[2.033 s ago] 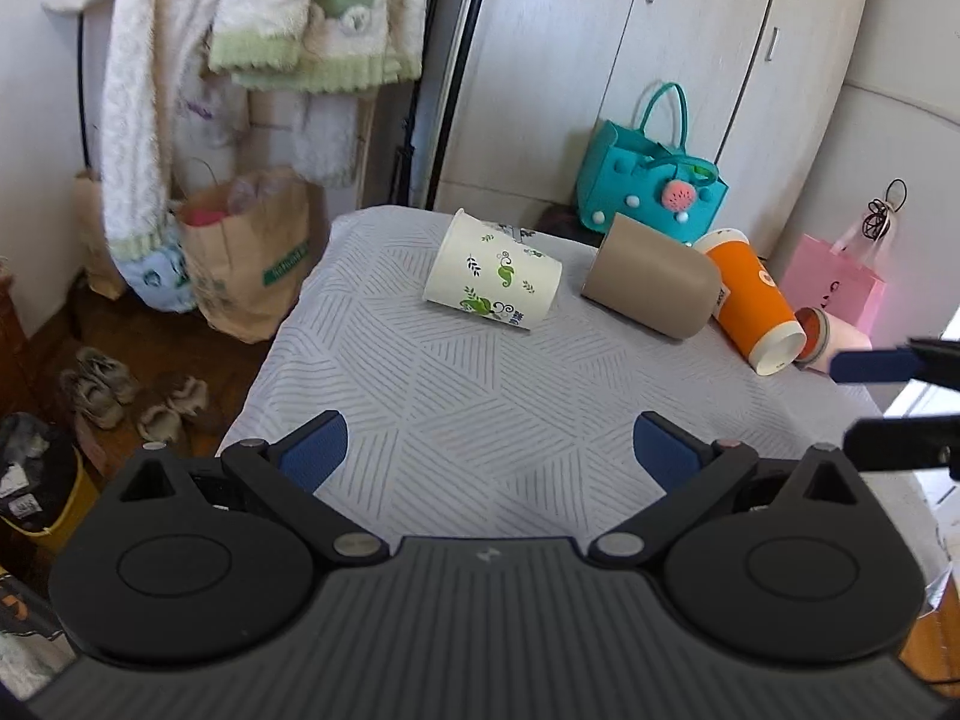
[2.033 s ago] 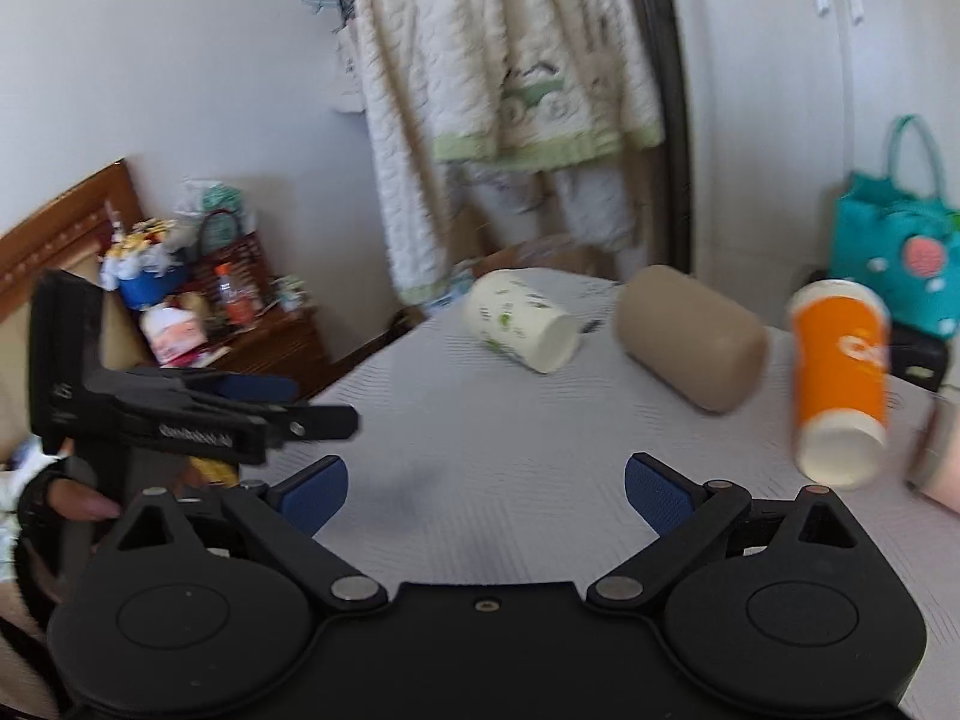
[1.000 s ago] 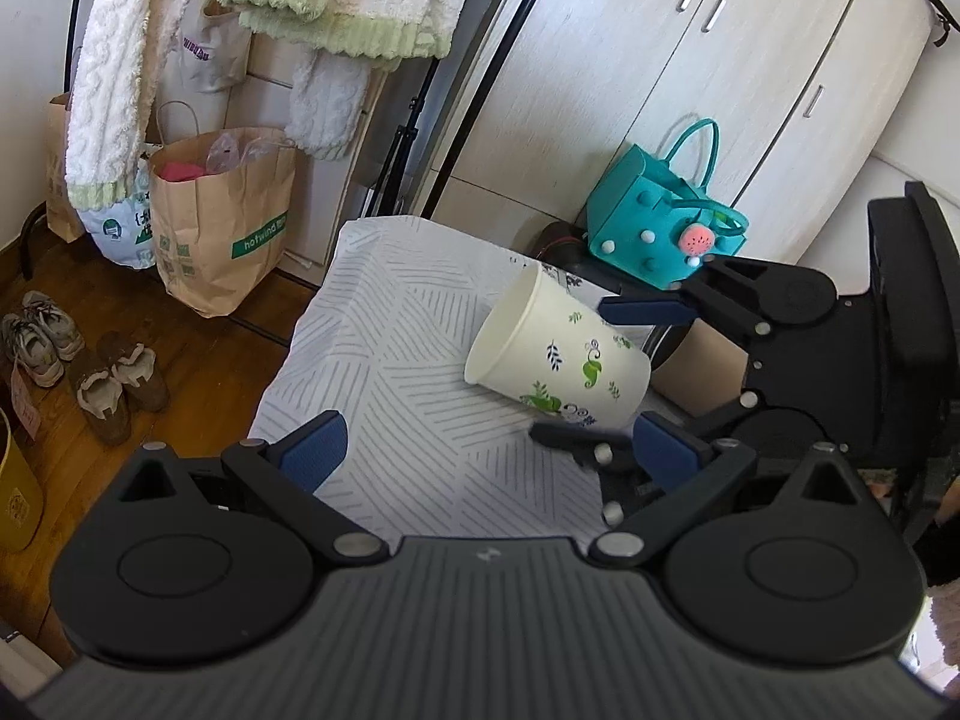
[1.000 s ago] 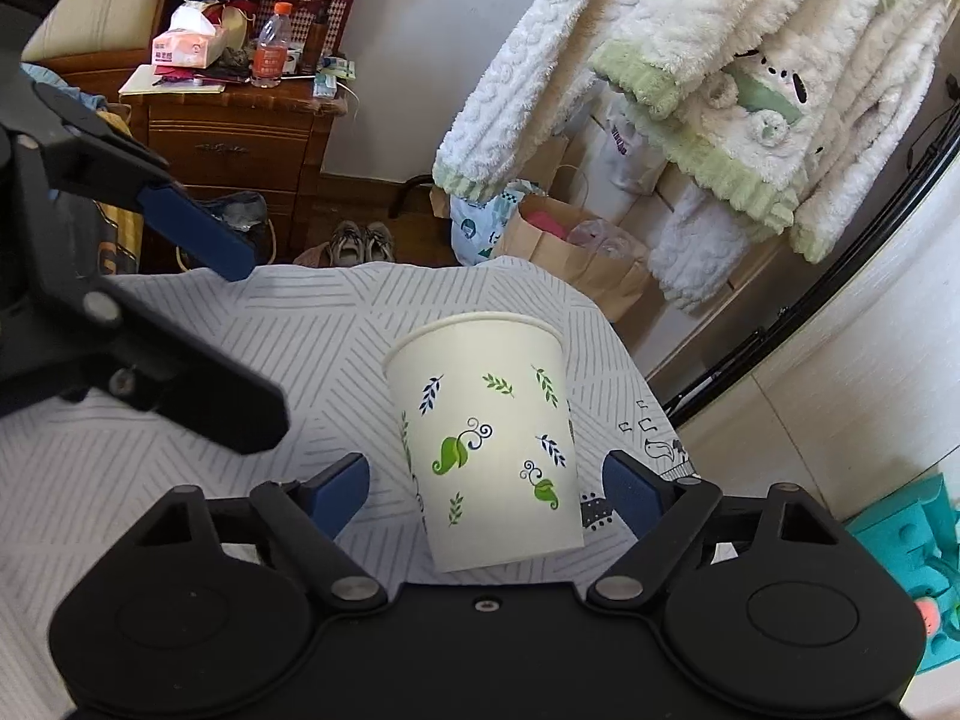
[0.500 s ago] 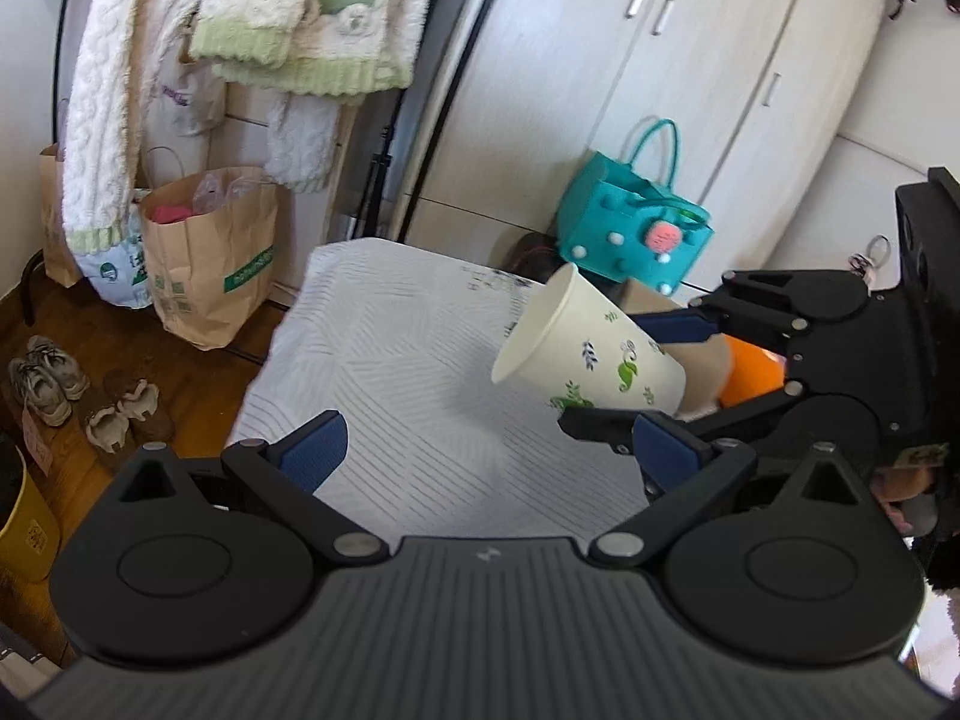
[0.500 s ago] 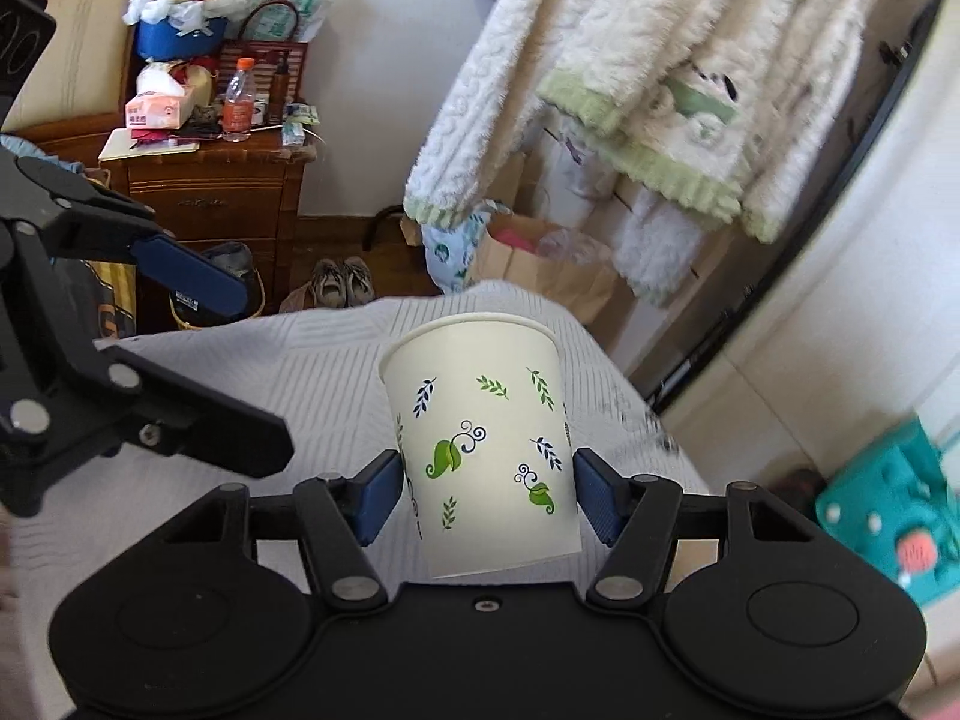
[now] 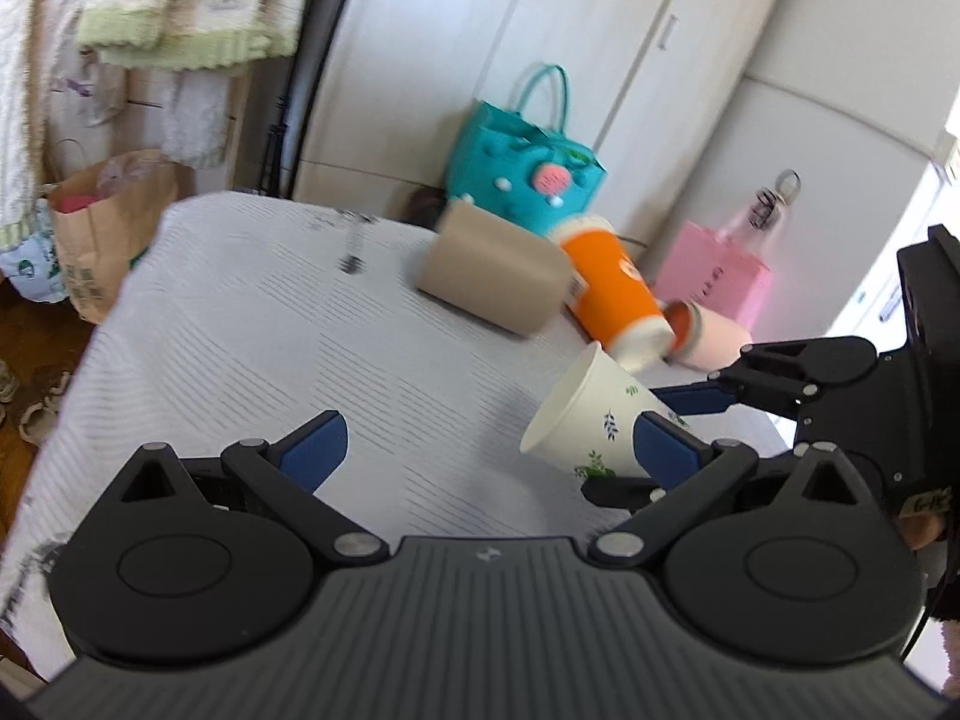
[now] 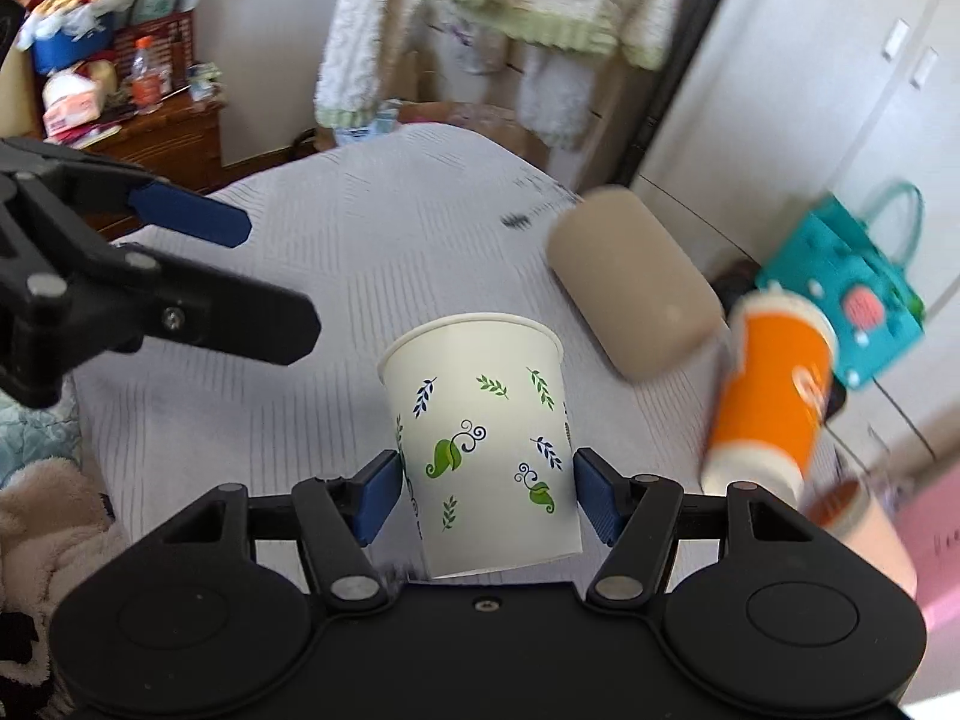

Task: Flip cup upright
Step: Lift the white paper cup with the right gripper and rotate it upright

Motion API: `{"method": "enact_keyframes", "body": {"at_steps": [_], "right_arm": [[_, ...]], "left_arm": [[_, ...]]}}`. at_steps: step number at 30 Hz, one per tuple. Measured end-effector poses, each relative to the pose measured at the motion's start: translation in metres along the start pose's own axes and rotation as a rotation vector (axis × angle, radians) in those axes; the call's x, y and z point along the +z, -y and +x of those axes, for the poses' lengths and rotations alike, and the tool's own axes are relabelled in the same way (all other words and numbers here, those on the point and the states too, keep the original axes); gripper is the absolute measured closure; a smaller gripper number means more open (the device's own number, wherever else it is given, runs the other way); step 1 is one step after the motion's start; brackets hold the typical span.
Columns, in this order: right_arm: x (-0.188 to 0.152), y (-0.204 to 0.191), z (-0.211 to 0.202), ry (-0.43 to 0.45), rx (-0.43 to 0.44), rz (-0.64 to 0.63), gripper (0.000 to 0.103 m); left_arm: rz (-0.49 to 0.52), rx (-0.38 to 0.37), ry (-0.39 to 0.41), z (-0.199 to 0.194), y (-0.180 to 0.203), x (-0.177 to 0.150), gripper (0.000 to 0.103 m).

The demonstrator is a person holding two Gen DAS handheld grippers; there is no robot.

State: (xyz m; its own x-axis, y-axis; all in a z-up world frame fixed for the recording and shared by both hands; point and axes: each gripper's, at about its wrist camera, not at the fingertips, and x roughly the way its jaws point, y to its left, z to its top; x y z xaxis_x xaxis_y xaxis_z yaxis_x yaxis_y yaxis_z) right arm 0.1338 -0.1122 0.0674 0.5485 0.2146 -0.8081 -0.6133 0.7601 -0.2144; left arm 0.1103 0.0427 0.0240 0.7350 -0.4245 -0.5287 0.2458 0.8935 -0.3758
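right gripper (image 8: 485,495): pinching white leaf-print cup (image 8: 483,447), blue pads pressing both sides of its lower body.
white leaf-print cup: being held off the table (image 7: 252,324), near its right front area; mouth pointing away along the fingers in the right wrist view, tilting up and to the left in the left wrist view (image 7: 591,423); base toward the gripper body.
left gripper (image 7: 489,447): spreading wide, gripping nothing, hovering over the near part of the table; also showing at the left of the right wrist view (image 8: 180,252), pads apart.
table: wearing a pale striped cloth, partly blurring.
tan cup (image 7: 492,279): lying on its side toward the far right of the table, closed end facing the left wrist camera.
orange cup (image 7: 618,300): lying on its side just beside the tan cup, white rim pointing toward the near right.
pink cup (image 7: 711,333): lying just beside the orange cup's rim at the table's right edge; contact unclear, blurring.
teal bag (image 7: 528,171): sitting behind the table by the cupboard doors.
pink bag (image 7: 714,279): sitting on the floor right of the teal bag.
brown paper bag (image 7: 111,222): standing on the floor left of the table, under hanging fleece clothes (image 8: 498,12).
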Motion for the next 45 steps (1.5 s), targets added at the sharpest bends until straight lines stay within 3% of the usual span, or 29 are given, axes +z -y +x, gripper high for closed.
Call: {"method": "enact_keyframes", "body": {"at_steps": [5,10,16,18,25,34,42,45], "right_arm": [[-0.020,0.013,0.003,0.001,0.010,0.074,0.035],[-0.035,0.027,0.013,0.003,0.048,0.119,0.035],[-0.050,0.047,0.022,0.019,0.172,0.206,0.024],[-0.059,0.050,0.018,0.048,0.200,0.200,0.015],[-0.090,0.058,0.000,0.118,0.279,0.163,0.014],[-0.085,0.073,-0.010,0.179,0.309,0.126,0.014],[-0.076,0.069,-0.002,0.208,0.326,0.089,0.015],[-0.076,0.064,-0.001,0.198,0.307,0.073,0.027]], "left_arm": [[0.005,-0.027,-0.048,0.005,0.020,-0.010,0.000],[0.017,-0.003,-0.095,0.013,0.035,-0.013,0.000],[0.008,0.007,-0.130,0.021,0.045,-0.014,0.000],[-0.015,-0.015,-0.144,0.024,0.047,-0.013,0.000],[-0.057,-0.104,-0.186,0.044,0.060,-0.015,0.001],[-0.183,-0.163,-0.272,0.081,0.056,-0.020,0.004],[-0.178,-0.181,-0.240,0.090,0.056,-0.019,0.022],[-0.208,-0.183,-0.233,0.094,0.051,-0.020,0.029]]}}
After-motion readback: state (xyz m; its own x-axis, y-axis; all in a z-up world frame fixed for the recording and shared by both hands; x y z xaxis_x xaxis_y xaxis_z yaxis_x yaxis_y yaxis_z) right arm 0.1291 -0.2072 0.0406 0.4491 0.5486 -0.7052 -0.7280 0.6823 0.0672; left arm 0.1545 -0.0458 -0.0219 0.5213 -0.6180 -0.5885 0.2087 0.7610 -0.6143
